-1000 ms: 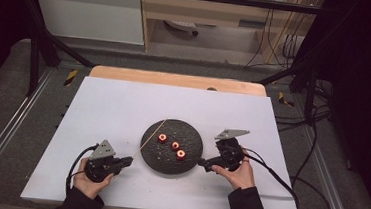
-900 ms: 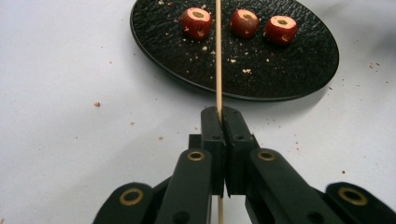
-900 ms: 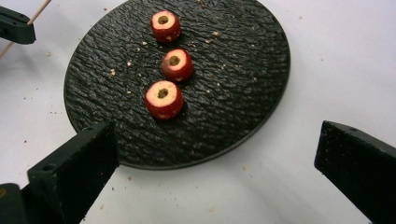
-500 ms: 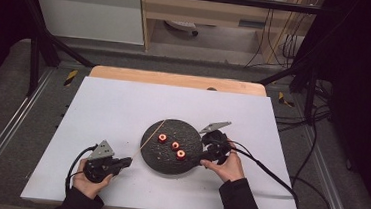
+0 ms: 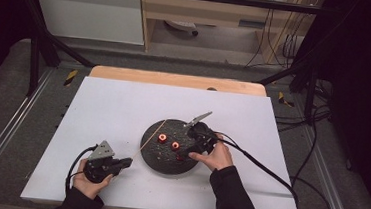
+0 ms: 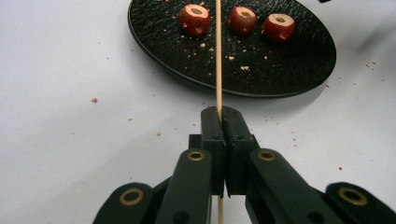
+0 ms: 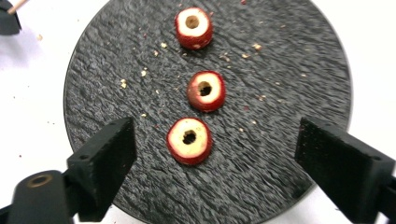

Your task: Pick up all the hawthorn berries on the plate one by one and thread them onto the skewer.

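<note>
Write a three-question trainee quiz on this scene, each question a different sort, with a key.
1. True or false: the left gripper is shut on a wooden skewer.
2. How many cored red fruit pieces lie on the black plate? A) two B) three C) five
3. Fill in: the right gripper hangs over the plate with its jaws ____.

Key: 1 true. 2 B; the nearest piece sits between the right gripper's jaws, untouched. 3 open.
</note>
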### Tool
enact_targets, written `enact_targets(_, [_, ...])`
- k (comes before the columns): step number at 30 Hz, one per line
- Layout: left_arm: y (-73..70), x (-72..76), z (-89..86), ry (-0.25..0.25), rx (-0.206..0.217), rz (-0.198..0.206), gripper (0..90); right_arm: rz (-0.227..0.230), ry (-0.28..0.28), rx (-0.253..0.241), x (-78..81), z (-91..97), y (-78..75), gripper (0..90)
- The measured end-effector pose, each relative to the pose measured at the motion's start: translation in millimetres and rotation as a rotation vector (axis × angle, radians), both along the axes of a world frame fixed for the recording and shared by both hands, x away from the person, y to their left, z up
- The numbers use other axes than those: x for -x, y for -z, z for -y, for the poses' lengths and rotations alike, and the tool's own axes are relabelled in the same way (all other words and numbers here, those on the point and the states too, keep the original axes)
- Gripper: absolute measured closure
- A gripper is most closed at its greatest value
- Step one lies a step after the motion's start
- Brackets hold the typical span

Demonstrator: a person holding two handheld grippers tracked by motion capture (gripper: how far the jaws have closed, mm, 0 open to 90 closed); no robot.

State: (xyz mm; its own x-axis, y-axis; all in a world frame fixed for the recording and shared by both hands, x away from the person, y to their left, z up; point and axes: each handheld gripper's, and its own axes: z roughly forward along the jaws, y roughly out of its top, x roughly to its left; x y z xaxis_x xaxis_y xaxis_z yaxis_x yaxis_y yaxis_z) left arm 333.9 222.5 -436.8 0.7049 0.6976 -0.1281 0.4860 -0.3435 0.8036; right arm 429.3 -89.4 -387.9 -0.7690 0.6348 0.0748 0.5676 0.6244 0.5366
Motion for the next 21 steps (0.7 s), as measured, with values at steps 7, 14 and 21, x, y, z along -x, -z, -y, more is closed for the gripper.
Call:
enact_targets(7, [0.3,0.2,1.0,0.004,-0.003,-0.002,88.5,-0.066,-0.03,0.052,-6.9,-13.6,4.3,23.7])
enact_targets(14, [0.6,-0.2,1.4,0.007,-0.006,-0.005,88.5,-0.132,-0.05,0.068,-12.6,-19.1,9.6,37.3])
enact_targets(21, [1.2,-0.4,2.1,0.009,-0.009,-0.01,88.5,-0.177,-0.059,0.073,-16.1,-20.9,14.9,46.9])
